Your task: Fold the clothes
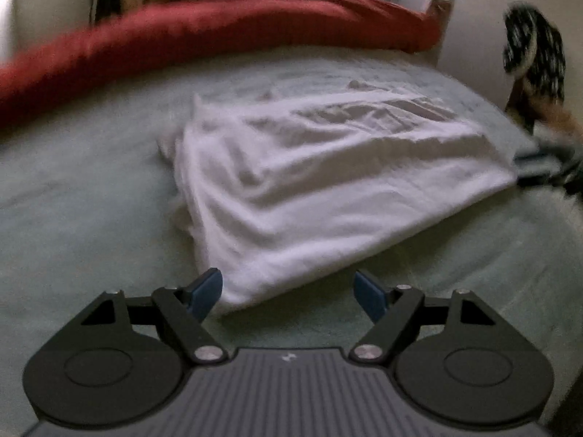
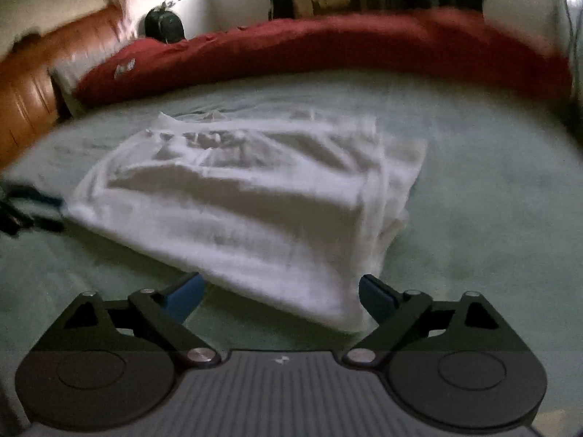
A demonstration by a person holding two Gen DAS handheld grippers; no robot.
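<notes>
White garment, partly folded and wrinkled, lies on the pale green bedsheet, well in front of the long red bolster that runs along the far edge. My left gripper hangs over the garment's near corner with blue pads spread wide, gripping nothing. My right gripper is likewise spread over the garment's near edge, empty. I can make out a small pale mark on each gripper body and a white patch on the bolster, neither legible.
</notes>
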